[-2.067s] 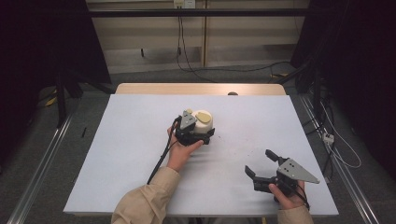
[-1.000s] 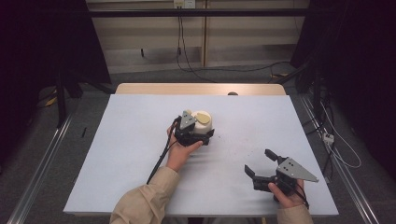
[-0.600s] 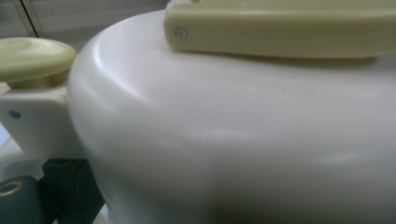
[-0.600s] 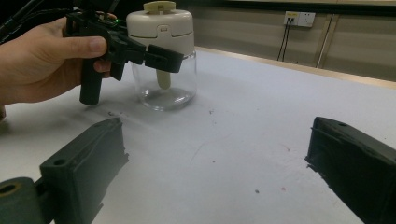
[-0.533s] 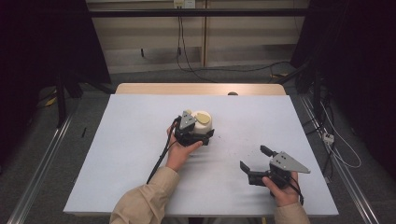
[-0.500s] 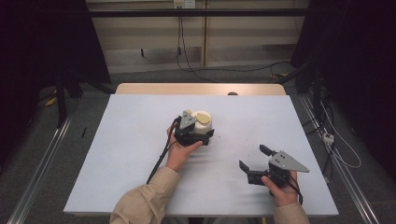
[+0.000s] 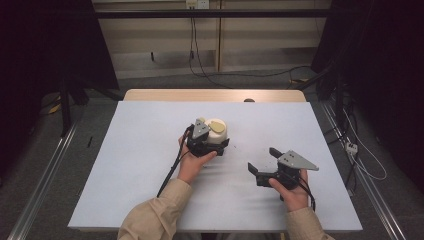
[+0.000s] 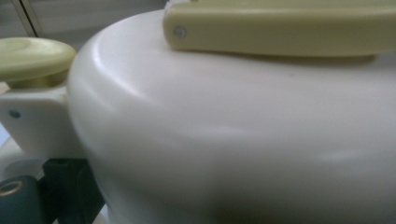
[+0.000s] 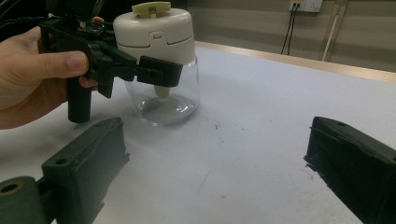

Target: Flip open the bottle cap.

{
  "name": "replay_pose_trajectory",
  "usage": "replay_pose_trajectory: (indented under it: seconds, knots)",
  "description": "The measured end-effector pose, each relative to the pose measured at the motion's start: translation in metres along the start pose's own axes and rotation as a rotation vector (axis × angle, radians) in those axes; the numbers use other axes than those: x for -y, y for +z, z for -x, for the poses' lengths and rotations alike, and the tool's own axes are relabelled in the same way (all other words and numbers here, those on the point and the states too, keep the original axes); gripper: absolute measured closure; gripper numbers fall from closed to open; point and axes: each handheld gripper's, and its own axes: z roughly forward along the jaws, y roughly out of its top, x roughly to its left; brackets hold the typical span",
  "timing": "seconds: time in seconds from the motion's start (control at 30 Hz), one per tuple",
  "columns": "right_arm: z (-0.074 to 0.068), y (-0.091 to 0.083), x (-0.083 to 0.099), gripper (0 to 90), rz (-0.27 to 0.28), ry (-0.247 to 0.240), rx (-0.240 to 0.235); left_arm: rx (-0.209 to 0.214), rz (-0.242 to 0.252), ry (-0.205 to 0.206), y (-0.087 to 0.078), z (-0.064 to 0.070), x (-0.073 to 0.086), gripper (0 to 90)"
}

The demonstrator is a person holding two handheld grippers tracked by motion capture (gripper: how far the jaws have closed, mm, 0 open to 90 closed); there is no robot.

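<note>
A jar with a cream lid (image 7: 217,129) and a clear glass body (image 9: 173,98) stands near the middle of the white table (image 7: 130,150). My left gripper (image 7: 216,144) is shut around it just under the lid, one black jaw crossing the glass in the right gripper view. In the left gripper view the lid (image 8: 233,140) sits very close, with a pale yellow knob (image 8: 32,56) and a yellow handle (image 8: 280,32) on top. My right gripper (image 7: 263,160) is held low over the table, right of the jar. It is open and holds nothing, and its jaws point at the jar.
A wooden strip (image 7: 215,95) runs along the table's far edge. Cables (image 7: 360,155) lie on the floor to the right, and metal rails (image 7: 40,180) flank the table. Dark curtains stand at both sides. Bare table surface lies between the jar and the right gripper.
My right gripper has moved left and a little farther from the person, toward the jar. The left gripper and the jar have stayed put.
</note>
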Motion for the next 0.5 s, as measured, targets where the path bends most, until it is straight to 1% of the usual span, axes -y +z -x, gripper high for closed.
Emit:
replay_pose_trajectory:
  seconds: [0.1, 0.27, 0.37, 0.43, 0.5]
  knots:
    - [-0.001, 0.006, -0.004, 5.0, -0.014, -0.005, 0.003, 0.0, 0.001, 0.001, 0.0, 0.0, 0.0, 4.6]
    - [-0.002, 0.012, -0.011, 5.5, -0.013, 0.01, -0.011, -0.001, 0.0, 0.003, 0.0, 0.0, 0.0, 4.6]
    - [-0.003, 0.017, -0.015, 8.8, -0.021, 0.009, -0.012, -0.001, 0.0, 0.005, 0.0, 0.0, 0.0, 4.6]
    - [-0.003, 0.02, -0.017, 14.2, -0.027, 0.014, -0.013, -0.002, -0.002, 0.008, 0.0, 0.0, 0.0, 4.6]
    - [-0.003, 0.023, -0.018, 15.7, -0.029, 0.017, -0.01, -0.002, -0.003, 0.008, 0.0, 0.0, 0.0, 4.6]
